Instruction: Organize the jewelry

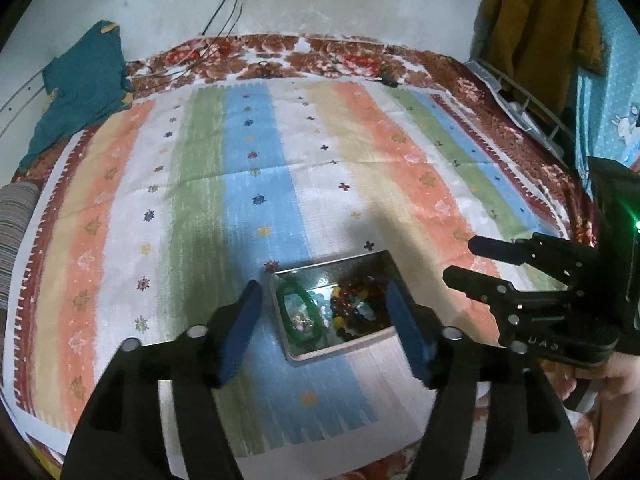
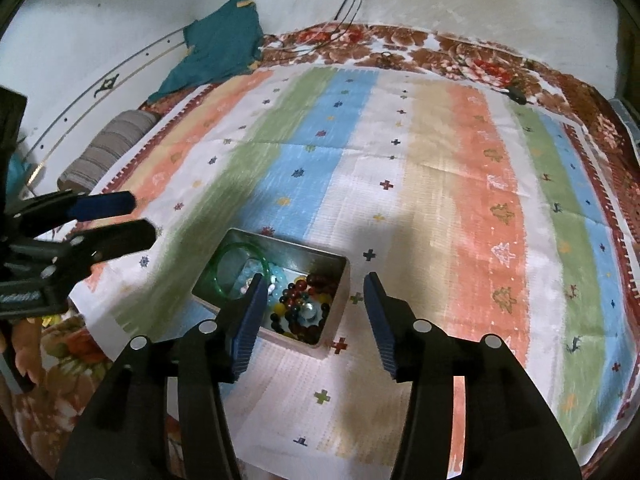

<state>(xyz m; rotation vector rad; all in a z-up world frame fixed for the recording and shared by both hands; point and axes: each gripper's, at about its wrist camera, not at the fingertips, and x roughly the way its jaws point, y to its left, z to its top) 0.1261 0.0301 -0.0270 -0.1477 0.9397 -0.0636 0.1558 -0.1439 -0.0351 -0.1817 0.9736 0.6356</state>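
Note:
A small metal tin [image 1: 306, 354] [image 2: 340, 264] sits on the striped cloth near its front edge. It holds a green bangle [image 1: 289, 294] [image 2: 218, 266], dark red and coloured bead strings [image 1: 356, 304] [image 2: 298, 302] and pale blue beads [image 1: 324, 300]. My left gripper [image 1: 322, 294] is open and empty, held above the tin with its fingers either side of it. My right gripper [image 2: 314, 286] is open and empty above the tin's right part; in the left wrist view it [image 1: 460, 260] hovers right of the tin.
The striped cloth [image 1: 260, 168] [image 2: 440, 184] covers a floral bedspread [image 1: 328, 56]. A teal cloth [image 1: 84, 84] [image 2: 224, 40] and a striped bolster [image 2: 108, 148] lie at the far left. Cables [image 1: 224, 8] hang down the wall. Clothes [image 1: 536, 28] hang at the right.

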